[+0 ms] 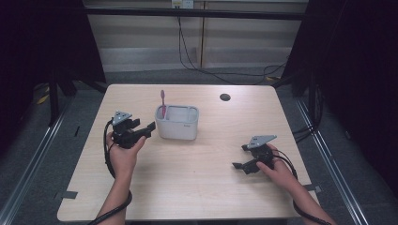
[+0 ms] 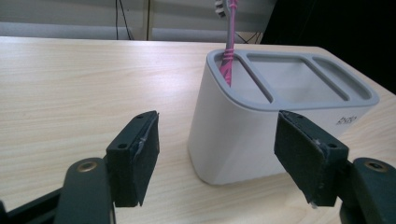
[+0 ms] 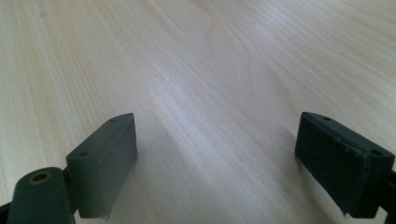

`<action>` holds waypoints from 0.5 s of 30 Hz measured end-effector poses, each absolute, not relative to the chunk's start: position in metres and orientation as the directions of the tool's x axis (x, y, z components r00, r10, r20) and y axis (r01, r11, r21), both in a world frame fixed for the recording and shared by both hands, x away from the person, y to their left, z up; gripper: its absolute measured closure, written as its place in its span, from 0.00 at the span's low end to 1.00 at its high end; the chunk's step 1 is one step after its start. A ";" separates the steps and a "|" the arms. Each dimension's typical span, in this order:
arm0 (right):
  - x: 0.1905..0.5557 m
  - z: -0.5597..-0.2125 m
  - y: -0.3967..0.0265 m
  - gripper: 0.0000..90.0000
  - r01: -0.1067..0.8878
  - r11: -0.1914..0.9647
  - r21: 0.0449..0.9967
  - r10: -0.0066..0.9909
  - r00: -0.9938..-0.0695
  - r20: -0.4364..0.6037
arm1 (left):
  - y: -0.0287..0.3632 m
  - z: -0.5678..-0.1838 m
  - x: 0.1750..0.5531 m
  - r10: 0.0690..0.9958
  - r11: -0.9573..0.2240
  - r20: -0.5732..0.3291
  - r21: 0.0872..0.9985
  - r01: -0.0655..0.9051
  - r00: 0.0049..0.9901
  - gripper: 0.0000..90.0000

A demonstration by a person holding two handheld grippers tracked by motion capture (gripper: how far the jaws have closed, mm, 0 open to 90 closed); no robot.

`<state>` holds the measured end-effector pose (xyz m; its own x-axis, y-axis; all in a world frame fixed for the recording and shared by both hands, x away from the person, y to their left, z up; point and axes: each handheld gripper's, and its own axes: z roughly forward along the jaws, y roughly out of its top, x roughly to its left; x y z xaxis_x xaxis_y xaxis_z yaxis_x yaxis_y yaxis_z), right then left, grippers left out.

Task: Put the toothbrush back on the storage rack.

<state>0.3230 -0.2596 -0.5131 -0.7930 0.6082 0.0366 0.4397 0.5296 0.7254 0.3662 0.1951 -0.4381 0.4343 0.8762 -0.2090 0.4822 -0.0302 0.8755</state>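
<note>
A pale wooden table (image 1: 197, 187) carried a round dark hole (image 1: 225, 97); black cables (image 1: 197, 63) trailed on the floor behind it.

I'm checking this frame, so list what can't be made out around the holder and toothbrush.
- Toothbrush head: cut off by the top edge in the left gripper view; too small in the high view.
- Toothbrush's lower end: hidden inside the holder.
- Holder's printed logo: partly covered by the left gripper.
</note>
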 end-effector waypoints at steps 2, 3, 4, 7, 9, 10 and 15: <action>0.323 -0.513 -0.260 0.14 0.439 0.530 0.725 0.608 -0.793 0.036 | 0.198 -0.439 0.365 0.877 -0.034 -0.206 0.875 0.484 0.435 0.34; 0.323 -0.513 -0.260 0.14 0.440 0.530 0.725 0.608 -0.793 0.037 | 0.199 -0.439 0.364 0.877 -0.031 -0.208 0.875 0.484 0.432 0.34; 0.323 -0.513 -0.260 0.14 0.440 0.530 0.725 0.608 -0.793 0.037 | 0.200 -0.439 0.364 0.876 -0.033 -0.209 0.873 0.486 0.434 0.34; 0.323 -0.513 -0.260 0.14 0.440 0.530 0.725 0.609 -0.793 0.037 | 0.203 -0.441 0.362 0.878 -0.040 -0.204 0.870 0.491 0.433 0.33; 0.323 -0.513 -0.260 0.14 0.440 0.529 0.725 0.609 -0.793 0.037 | 0.206 -0.442 0.361 0.877 -0.048 -0.199 0.869 0.492 0.438 0.33; 0.323 -0.513 -0.260 0.14 0.441 0.529 0.725 0.609 -0.792 0.037 | 0.207 -0.443 0.361 0.876 -0.051 -0.199 0.867 0.495 0.440 0.33; 0.323 -0.513 -0.260 0.14 0.440 0.530 0.725 0.609 -0.793 0.037 | 0.212 -0.446 0.358 0.875 -0.056 -0.197 0.866 0.497 0.442 0.32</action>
